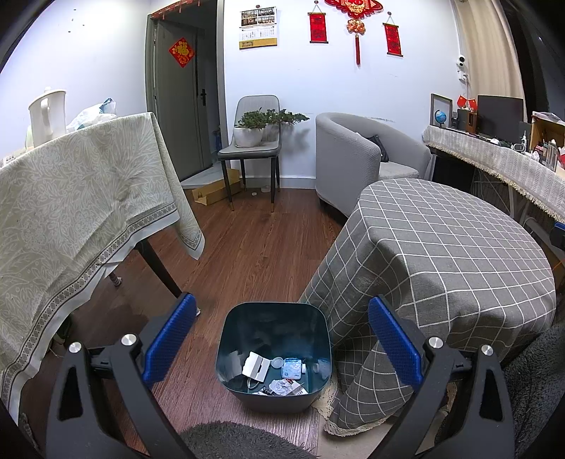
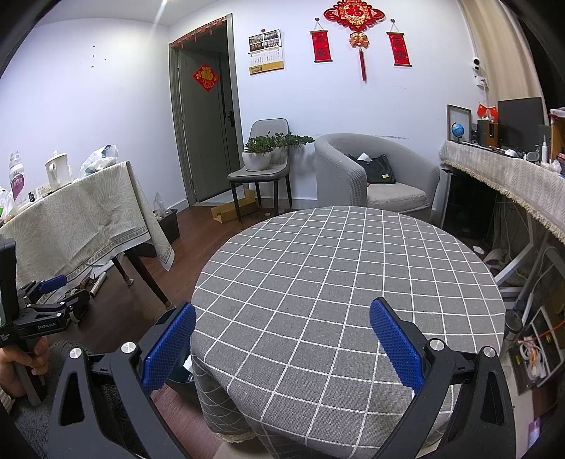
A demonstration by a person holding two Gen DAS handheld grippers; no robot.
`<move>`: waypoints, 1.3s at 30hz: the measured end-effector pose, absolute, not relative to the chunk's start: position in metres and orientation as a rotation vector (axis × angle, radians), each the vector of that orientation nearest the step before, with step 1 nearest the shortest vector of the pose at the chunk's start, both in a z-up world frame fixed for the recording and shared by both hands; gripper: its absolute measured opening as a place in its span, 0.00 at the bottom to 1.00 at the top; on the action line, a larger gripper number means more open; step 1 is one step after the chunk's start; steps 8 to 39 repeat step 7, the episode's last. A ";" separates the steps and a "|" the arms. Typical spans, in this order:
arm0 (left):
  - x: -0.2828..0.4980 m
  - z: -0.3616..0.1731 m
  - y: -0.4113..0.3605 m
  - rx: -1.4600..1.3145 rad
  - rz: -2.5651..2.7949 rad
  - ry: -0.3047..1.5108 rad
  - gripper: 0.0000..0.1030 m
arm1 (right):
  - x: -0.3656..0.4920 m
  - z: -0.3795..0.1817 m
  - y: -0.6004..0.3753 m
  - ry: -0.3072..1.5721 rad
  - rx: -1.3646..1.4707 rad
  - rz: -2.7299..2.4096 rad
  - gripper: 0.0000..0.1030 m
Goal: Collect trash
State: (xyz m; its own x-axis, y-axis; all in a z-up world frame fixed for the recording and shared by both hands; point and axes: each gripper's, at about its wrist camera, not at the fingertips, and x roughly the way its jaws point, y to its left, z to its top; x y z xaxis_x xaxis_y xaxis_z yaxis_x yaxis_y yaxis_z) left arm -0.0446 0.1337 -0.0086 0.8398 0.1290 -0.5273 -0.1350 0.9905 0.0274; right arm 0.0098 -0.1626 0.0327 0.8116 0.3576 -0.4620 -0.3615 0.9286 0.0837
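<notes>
Your left gripper (image 1: 281, 339) hung with its blue pads spread wide and nothing between them, directly above the dark teal trash bin (image 1: 273, 356) on the wood floor (image 1: 247, 254). The bin stood just beside the hanging hem of the grey checked tablecloth (image 1: 441, 261), and the collected trash (image 1: 279, 374) lay at its bottom: a folded white carton, a round lid, crumpled wrappers and a blue-and-white packet whose print was too small to read.

Your right gripper (image 2: 282, 342) was likewise released, its fingers apart and empty, poised over the near edge of the round table (image 2: 346, 282). The checked top carried nothing you could see. At the lower left of the right wrist view your hand (image 2: 21, 363) gripped the handle of the other tool, and white lettering on that tool's black body read roughly "GenRobot.AI".

Across the floor to the left stood the table with the pale patterned cloth (image 2: 81, 219), bearing a white kettle (image 2: 58, 171) and a bottle (image 2: 16, 180) with a purple label, illegible. Beyond were a potted plant (image 2: 259, 151) on a grey chair (image 2: 263, 166) and a grey armchair (image 2: 367, 173) holding a black bag (image 2: 379, 169). On the far door (image 2: 208, 134) hung a red diamond (image 2: 205, 77) with a gold character, and red scrolls (image 2: 321, 46) flanked a knot ornament (image 2: 355, 16) on the wall.
</notes>
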 end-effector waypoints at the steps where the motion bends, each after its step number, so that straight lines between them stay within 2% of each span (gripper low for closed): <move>1: -0.044 -0.009 0.133 -0.010 0.140 0.558 0.97 | 0.010 0.033 -0.163 0.492 -0.008 0.384 0.97; 39: -0.043 -0.010 0.132 -0.002 0.137 0.556 0.97 | 0.010 0.033 -0.163 0.492 -0.007 0.384 0.97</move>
